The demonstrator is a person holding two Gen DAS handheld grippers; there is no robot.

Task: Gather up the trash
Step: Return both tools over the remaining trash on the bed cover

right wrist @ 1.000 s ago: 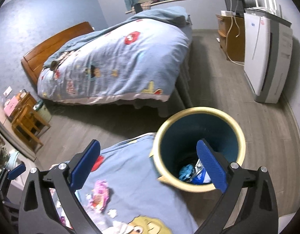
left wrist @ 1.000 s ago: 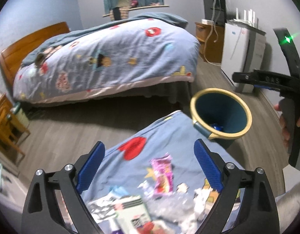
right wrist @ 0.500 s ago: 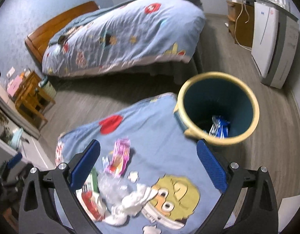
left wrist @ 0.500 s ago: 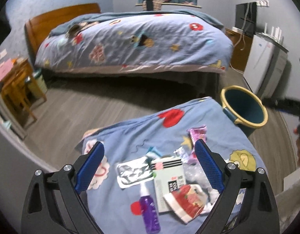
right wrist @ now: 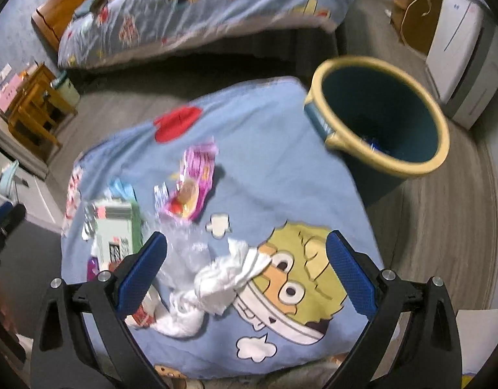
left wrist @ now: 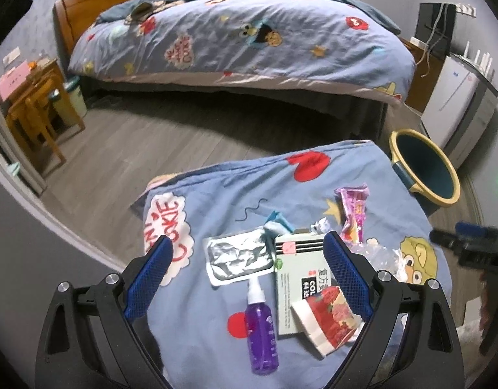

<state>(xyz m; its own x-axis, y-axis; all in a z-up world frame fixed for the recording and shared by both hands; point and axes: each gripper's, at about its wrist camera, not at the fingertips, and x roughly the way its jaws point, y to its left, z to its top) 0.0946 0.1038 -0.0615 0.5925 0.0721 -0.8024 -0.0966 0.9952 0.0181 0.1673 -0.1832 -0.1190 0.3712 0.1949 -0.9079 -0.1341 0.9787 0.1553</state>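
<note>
Trash lies on a table covered by a blue cartoon cloth (left wrist: 216,201). I see a silver foil pouch (left wrist: 239,259), a purple spray bottle (left wrist: 260,327), a green-white box (left wrist: 297,272), a crushed red paper cup (left wrist: 326,316) and a pink wrapper (left wrist: 354,214). My left gripper (left wrist: 245,270) is open above them. My right gripper (right wrist: 245,274) is open above crumpled white tissue (right wrist: 223,285) and clear plastic (right wrist: 187,253). The teal bin with a yellow rim (right wrist: 378,110) stands beside the table's far right corner and also shows in the left wrist view (left wrist: 423,168).
A bed (left wrist: 242,39) with a blue duvet fills the far side. A wooden chair and side table (left wrist: 35,110) stand at the left. A white appliance (left wrist: 459,97) stands against the right wall behind the bin. Grey wood floor lies between.
Both grippers have pulled back from the bin toward the near side of the table. The trash pile has come under their open fingers, and the bin has shifted to the far right.
</note>
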